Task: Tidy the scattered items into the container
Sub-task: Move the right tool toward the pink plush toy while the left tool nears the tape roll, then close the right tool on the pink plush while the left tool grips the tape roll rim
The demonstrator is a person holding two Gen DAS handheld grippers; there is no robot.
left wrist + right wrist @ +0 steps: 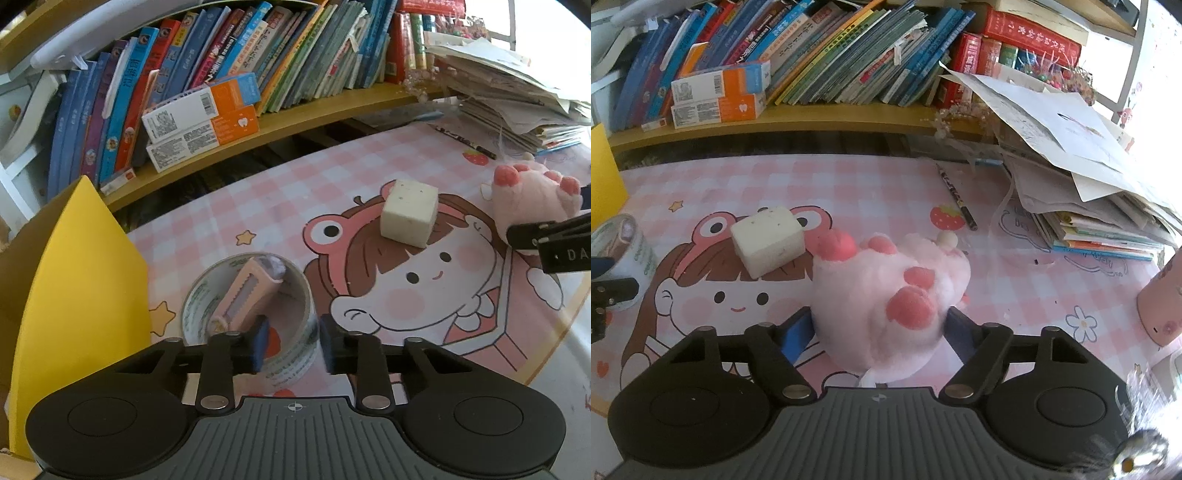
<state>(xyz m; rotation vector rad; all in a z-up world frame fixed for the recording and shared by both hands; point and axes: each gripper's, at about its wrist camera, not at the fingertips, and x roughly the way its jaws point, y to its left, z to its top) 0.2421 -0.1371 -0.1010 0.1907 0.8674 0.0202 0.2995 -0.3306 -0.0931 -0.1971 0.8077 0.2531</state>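
Note:
My left gripper (pixel 291 341) is open, its jaws astride the near wall of a clear tape roll (pixel 295 354) that lies flat with a pink correction-tape dispenser (pixel 245 291) inside it. A yellow box (pixel 81 295) stands at the left. A white foam cube (pixel 408 212) sits on the mat; it also shows in the right wrist view (pixel 768 240). My right gripper (pixel 882 332) is shut on a pink plush paw (pixel 886 295), which also shows in the left wrist view (pixel 532 192).
A pink checked cartoon mat (pixel 849 184) covers the desk. A bookshelf (pixel 812 114) runs along the back. A paper and book pile (pixel 1089 199) sits at the right, with a pencil (pixel 956 195) beside it and a pink cup (pixel 1161 299) at far right.

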